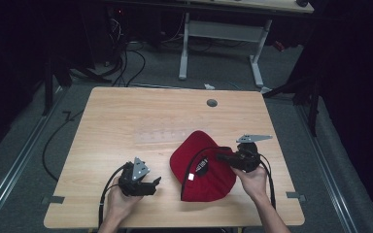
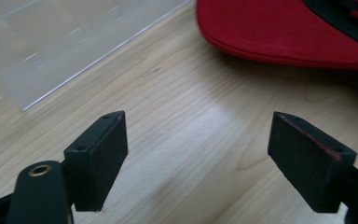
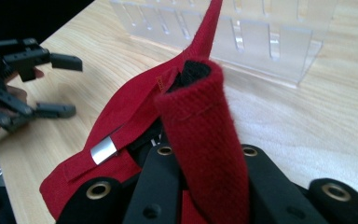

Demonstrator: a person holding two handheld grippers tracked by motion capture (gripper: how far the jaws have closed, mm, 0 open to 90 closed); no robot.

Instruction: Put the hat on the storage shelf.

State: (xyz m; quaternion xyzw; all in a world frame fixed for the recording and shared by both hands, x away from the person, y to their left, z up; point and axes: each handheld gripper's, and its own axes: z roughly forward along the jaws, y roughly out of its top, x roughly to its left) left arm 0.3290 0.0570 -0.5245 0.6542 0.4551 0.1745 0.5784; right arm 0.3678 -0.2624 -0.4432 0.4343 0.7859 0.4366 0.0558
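Observation:
A red cap [image 1: 201, 167] lies upside down at the front right of the wooden table [image 1: 126, 111], its black inner band and a silver strap clasp [image 3: 103, 150] facing up. My right gripper [image 1: 222, 157] is shut on the cap's edge, and a fold of the red cloth [image 3: 200, 140] stands pinched between its jaws and lifted off the table. My left gripper [image 1: 156, 184] hovers near the front edge, left of the cap, pointing towards it. Its jaws stand open with only bare wood between them [image 2: 198, 140], and the cap's brim [image 2: 279, 32] lies beyond.
A clear acrylic rack [image 1: 160, 136] lies on the table just behind the cap, its slots showing in the right gripper view [image 3: 261, 42]. A round cable hole [image 1: 211, 103] sits near the far edge. Another desk [image 1: 223, 29] and floor cables lie beyond.

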